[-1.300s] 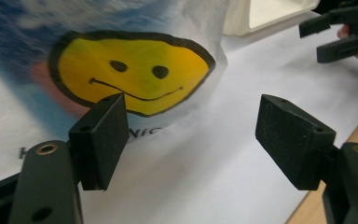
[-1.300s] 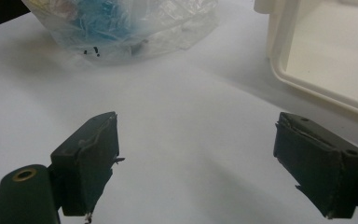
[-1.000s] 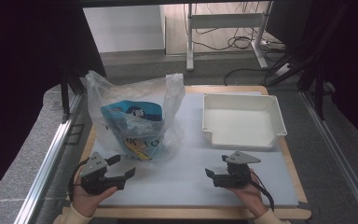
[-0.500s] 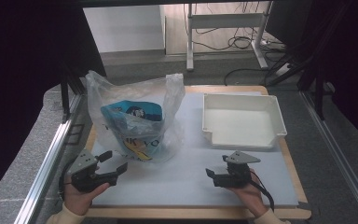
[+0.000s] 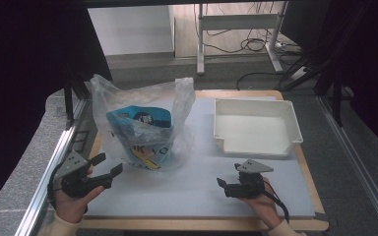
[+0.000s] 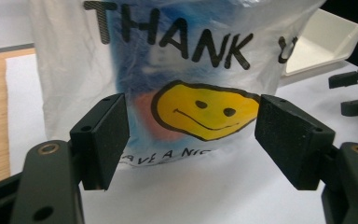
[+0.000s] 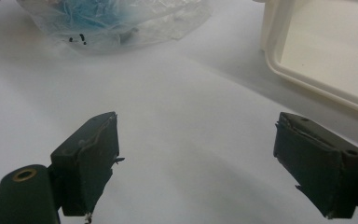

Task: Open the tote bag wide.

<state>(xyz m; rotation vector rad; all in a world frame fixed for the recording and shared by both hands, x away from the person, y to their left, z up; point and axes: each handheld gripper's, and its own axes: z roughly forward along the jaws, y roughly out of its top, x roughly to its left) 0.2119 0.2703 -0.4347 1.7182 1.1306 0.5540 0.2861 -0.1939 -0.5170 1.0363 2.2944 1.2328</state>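
Bright even light on the table, dark surroundings, soft focus.

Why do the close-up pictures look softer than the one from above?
High view: evenly lit table, dark surroundings. Left gripper view: jaws slightly soft, bag print fairly sharp. Right gripper view: bag and tray blurred, faint shadow beneath the jaws.
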